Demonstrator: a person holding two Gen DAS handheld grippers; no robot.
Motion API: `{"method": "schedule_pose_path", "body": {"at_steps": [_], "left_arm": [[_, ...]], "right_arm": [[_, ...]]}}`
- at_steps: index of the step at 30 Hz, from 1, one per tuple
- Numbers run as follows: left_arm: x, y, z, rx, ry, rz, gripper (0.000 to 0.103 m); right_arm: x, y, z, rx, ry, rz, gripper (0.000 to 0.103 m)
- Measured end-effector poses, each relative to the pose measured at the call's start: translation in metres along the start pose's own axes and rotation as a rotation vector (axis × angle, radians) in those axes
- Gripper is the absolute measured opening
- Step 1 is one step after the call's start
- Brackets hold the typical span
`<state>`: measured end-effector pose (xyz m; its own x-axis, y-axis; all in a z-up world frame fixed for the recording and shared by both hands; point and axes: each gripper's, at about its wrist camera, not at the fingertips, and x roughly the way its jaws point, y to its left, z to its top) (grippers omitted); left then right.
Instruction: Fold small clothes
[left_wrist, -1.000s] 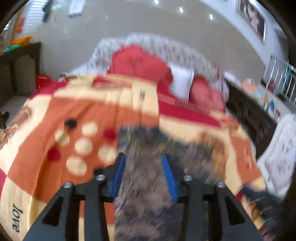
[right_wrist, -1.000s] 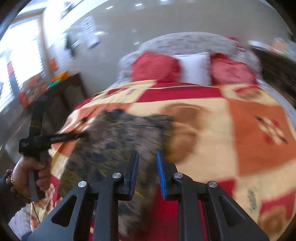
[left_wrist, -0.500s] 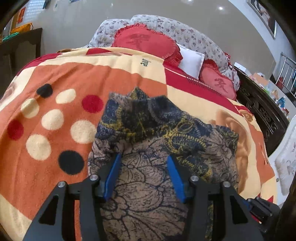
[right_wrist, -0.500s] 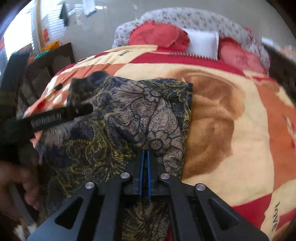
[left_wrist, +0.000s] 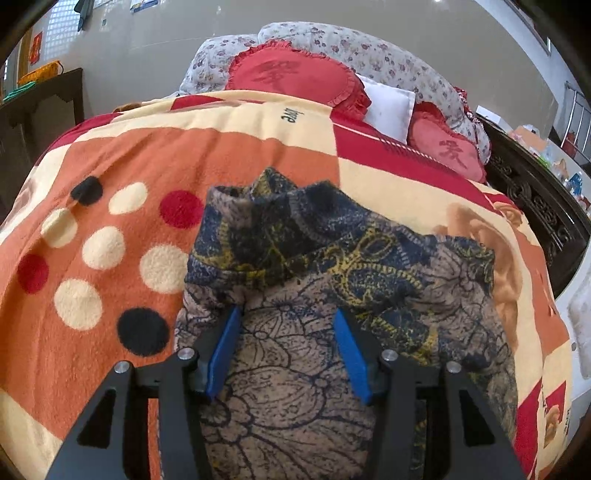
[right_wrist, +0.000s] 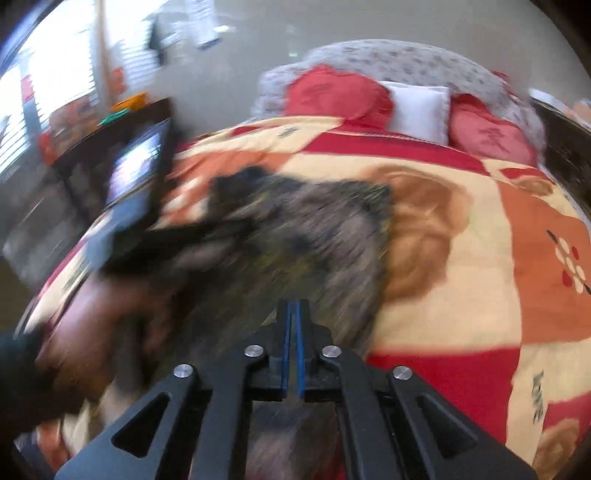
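Note:
A small brown garment with a dark blue and yellow floral print (left_wrist: 332, 280) lies bunched on the orange, red and cream blanket (left_wrist: 110, 155). My left gripper (left_wrist: 286, 321) is open, its blue pads resting on the garment's near part with cloth between them. In the right wrist view the garment (right_wrist: 314, 240) is motion-blurred. My right gripper (right_wrist: 293, 310) is shut on the garment's near edge. The left gripper and the hand holding it (right_wrist: 122, 258) appear blurred at the left of that view.
Red heart cushions (left_wrist: 291, 77) and a white pillow (left_wrist: 388, 107) lie at the head of the bed, before a floral bolster. A dark carved bed frame (left_wrist: 535, 199) runs along the right. A dark wooden cabinet (right_wrist: 110, 147) stands left of the bed.
My right gripper closed on the garment's edge and is now moving with it, blurring its view. My left gripper stayed open and settled on the cloth.

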<state>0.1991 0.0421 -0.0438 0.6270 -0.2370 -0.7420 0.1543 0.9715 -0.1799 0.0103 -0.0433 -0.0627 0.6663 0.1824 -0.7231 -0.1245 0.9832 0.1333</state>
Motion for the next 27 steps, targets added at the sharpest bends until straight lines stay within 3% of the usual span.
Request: {"method": "schedule_pose_path", "body": {"at_steps": [1,3,13,27], "left_arm": [[0.0,0.0,0.0,0.002,0.0,0.001,0.056],[0.0,0.001,0.0,-0.002,0.001,-0.003,0.056],[0.0,0.001,-0.001,-0.004,0.001,-0.01,0.057],[0.0,0.002,-0.001,-0.006,0.001,-0.013,0.058]], "right_arm": [[0.013,0.003,-0.018,-0.008,0.067,-0.006,0.029],[0.015,0.004,-0.034,-0.021,0.007,0.002,0.03],[0.019,-0.007,-0.03,0.041,-0.012,0.054,0.03],[0.017,-0.006,-0.031,0.038,-0.019,0.05,0.03]]}}
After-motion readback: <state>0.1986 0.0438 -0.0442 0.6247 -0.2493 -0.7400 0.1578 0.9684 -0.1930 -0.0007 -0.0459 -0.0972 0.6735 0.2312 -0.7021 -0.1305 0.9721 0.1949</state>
